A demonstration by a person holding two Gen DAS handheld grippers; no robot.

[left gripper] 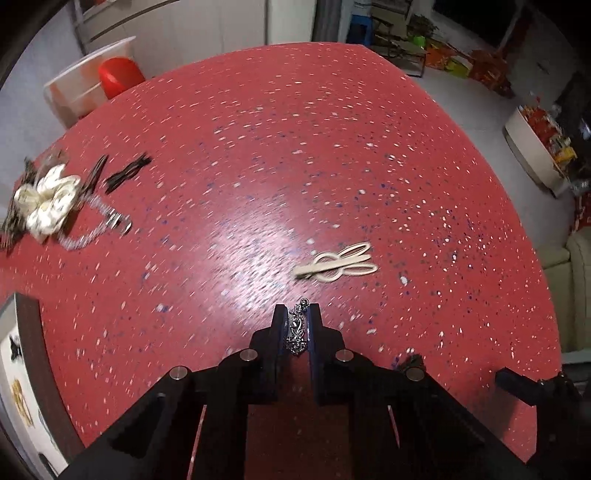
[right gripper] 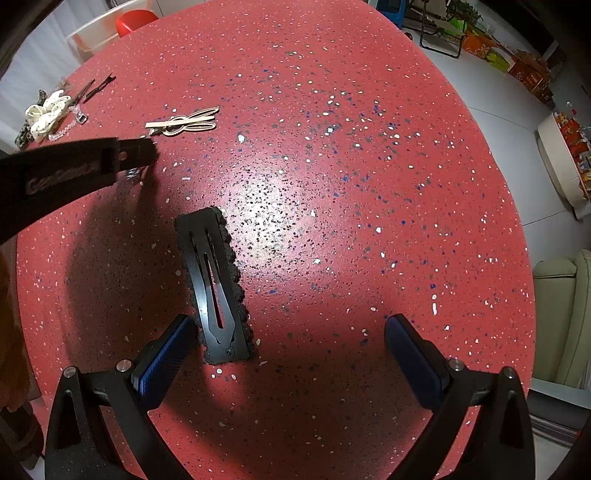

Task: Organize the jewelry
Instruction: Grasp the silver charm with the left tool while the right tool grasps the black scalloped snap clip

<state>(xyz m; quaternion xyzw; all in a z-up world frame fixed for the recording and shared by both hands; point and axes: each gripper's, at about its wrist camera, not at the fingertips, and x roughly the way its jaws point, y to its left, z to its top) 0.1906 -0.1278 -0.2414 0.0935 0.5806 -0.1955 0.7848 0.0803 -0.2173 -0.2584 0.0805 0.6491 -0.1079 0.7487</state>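
At bottom centre of the left wrist view, the left gripper [left gripper: 298, 325] is clamped on a silver chain ornament [left gripper: 297, 332], so the pickup looks done. The next move likely calls for carrying it to the tray [left gripper: 27, 321] at lower left. The right gripper [right gripper: 288, 354] stands wide beside a black hair clip [right gripper: 214, 284]. Farther up lies a cream clip [left gripper: 336, 264].

red speckled table [left gripper: 332, 147] | white tub [left gripper: 74, 85] holding red container [left gripper: 120, 75] | beige sofa [right gripper: 565, 317] | folding rack [right gripper: 439, 29]

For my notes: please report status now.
Left gripper shut on silver chain. Right gripper open, above black hair clip. Nothing in the way.
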